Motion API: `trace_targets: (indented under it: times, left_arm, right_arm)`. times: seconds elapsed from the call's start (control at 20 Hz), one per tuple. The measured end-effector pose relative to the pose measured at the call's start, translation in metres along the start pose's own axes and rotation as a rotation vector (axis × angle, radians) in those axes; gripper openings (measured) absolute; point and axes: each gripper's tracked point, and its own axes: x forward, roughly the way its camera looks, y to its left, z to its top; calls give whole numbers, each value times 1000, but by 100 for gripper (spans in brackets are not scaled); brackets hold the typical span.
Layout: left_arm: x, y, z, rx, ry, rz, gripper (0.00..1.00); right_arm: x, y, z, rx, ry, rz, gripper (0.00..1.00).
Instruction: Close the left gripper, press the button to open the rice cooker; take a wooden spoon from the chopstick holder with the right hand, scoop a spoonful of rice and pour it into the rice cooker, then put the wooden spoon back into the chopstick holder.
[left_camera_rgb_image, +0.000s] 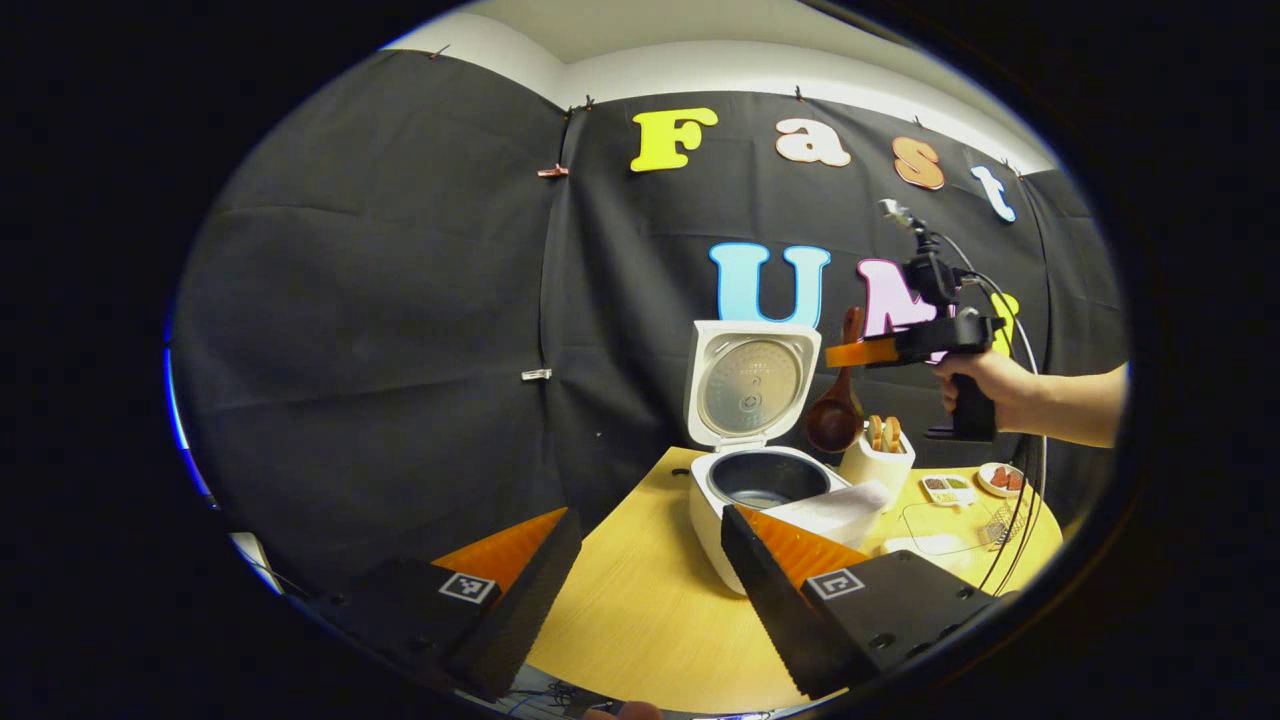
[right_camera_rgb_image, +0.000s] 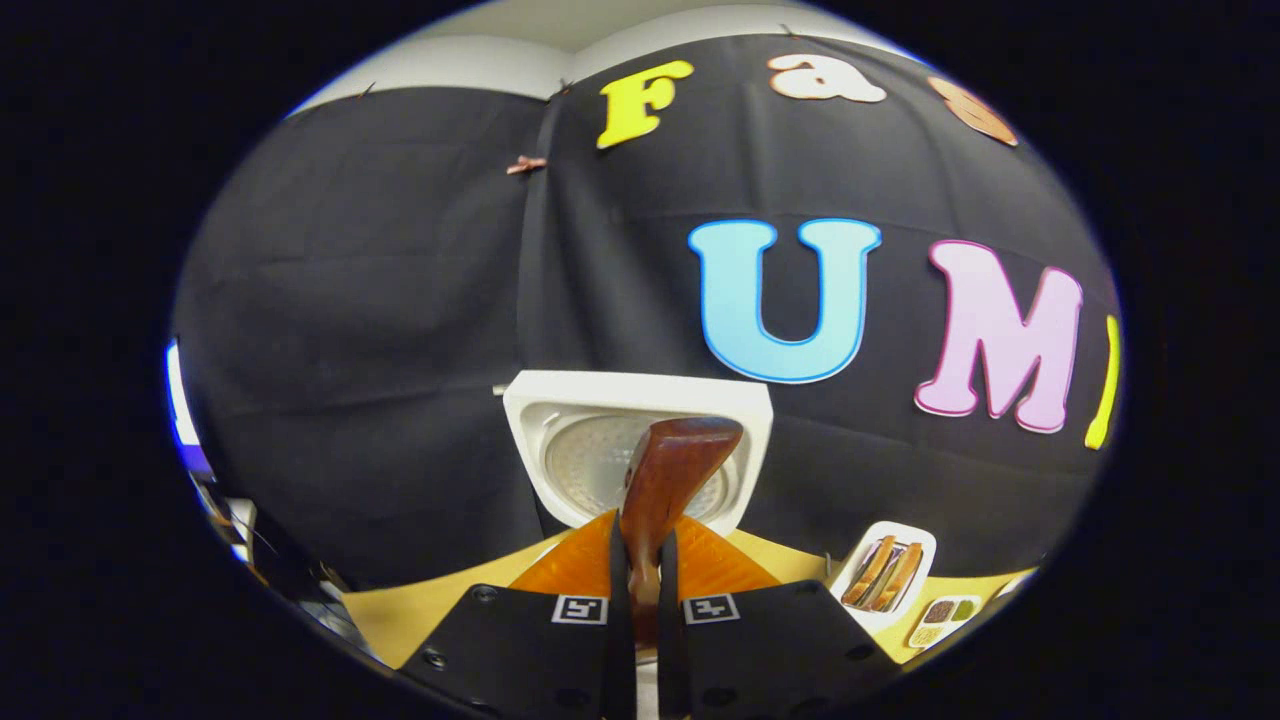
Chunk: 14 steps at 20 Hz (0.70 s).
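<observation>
A: What is the right gripper (right_camera_rgb_image: 640, 560) doing?
B: It is clenching the wooden spoon (right_camera_rgb_image: 660, 490) by its handle, both fingers pressing on it. From the left gripper view, the spoon's bowl is hanging above the chopstick holder (left_camera_rgb_image: 877, 462), just beside the rice cooker (left_camera_rgb_image: 760, 480).
A: And the left gripper (left_camera_rgb_image: 650, 570)?
B: It is sitting released, fingers spread wide, low over the table (left_camera_rgb_image: 640, 620). The cooker's lid (left_camera_rgb_image: 750, 385) is standing open.
</observation>
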Motion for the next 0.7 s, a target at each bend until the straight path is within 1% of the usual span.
trace_targets:
  times: [0.1, 0.2, 0.25, 0.3, 0.35, 0.55, 0.7]
  left_arm:
    - [0, -8, 5, -8, -7, -17, 97]
    - [-2, -15, 6, -15, -10, -31, 97]
    - [-2, -19, 8, -16, -11, -37, 97]
    - [-3, -24, 8, -13, -11, -44, 97]
    - [-3, -27, 8, -8, -13, -51, 97]
    - [-7, -42, 15, 9, -18, -69, 97]
    - [-12, -52, 15, 12, -21, -86, 97]
  right_arm:
    - [-29, -20, 18, 46, -41, -34, 13]
    - [-62, -45, 32, 35, -80, -87, 12]
    - [-78, -57, 37, 35, -99, -112, 8]
    - [-96, -67, 42, 39, -115, -133, 13]
    - [-113, -81, 46, 40, -130, -158, 13]
    - [-182, -149, 50, 24, -166, -302, 12]
    - [-232, -183, 42, 43, -176, -388, 13]
